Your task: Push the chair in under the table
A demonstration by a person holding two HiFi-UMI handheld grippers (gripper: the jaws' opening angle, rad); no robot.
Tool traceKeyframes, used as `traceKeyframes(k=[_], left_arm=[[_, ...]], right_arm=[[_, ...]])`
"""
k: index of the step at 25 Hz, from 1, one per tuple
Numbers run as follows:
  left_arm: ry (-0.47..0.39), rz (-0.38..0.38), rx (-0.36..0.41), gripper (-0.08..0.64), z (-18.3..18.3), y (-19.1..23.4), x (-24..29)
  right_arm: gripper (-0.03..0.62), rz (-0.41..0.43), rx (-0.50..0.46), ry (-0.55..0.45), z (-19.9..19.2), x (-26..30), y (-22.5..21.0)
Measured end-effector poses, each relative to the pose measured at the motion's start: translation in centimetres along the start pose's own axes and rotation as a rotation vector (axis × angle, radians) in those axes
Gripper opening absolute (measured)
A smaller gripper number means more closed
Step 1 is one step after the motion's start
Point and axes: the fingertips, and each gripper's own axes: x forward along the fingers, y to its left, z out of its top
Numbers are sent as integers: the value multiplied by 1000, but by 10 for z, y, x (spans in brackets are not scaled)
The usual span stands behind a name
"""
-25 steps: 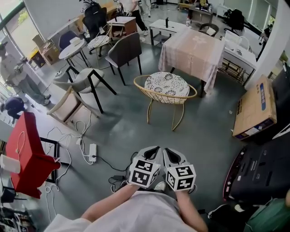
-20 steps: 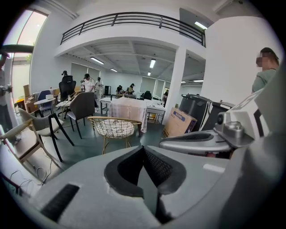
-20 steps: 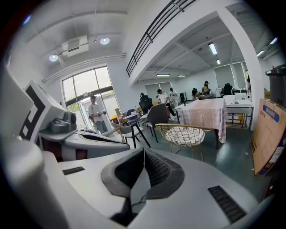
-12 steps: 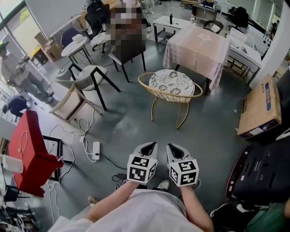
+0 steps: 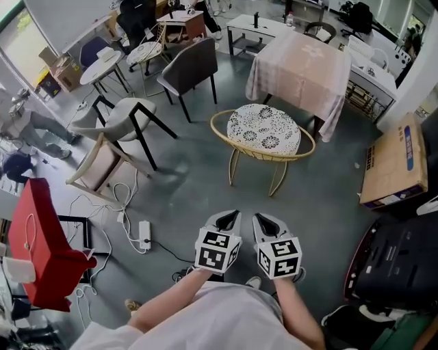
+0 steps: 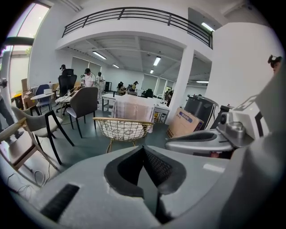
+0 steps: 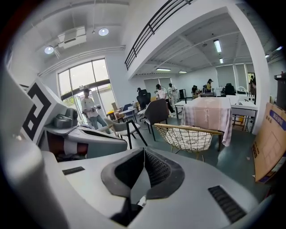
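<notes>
Short of wire chair (image 5: 263, 130), L gripper (image 5: 230, 215) & R gripper (image 5: 259, 218) jaws together, empty; balcony railing (image 6: 134, 12) in gripper views only

Left gripper (image 6: 143, 148) closed and empty, gold wire chair (image 6: 123, 129) ahead, cloth-covered table (image 6: 133, 108) just behind it

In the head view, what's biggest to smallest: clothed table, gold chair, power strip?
clothed table and gold chair: about alike, with the table standing farther.
power strip: clearly smallest.
</notes>
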Motion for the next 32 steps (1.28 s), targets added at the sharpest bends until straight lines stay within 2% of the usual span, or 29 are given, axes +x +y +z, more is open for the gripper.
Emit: traceKeyframes(k=[11, 14, 21, 28, 32], left_arm=[[57, -100, 36, 5, 40, 72, 48], [70, -128, 78, 5, 50, 91, 59], [79, -178, 282, 6, 73, 122, 90], [82, -251, 595, 9, 94, 137, 131], [120, -278, 775, 66, 99, 149, 153]], right_arm=[[5, -77, -36, 52, 41, 84, -10], [6, -120, -80, 86, 45, 101, -18], [6, -209, -191, 164, 54, 125, -41], [6, -274, -358, 244, 62, 133, -75], [6, -278, -432, 280, 68, 140, -89]])
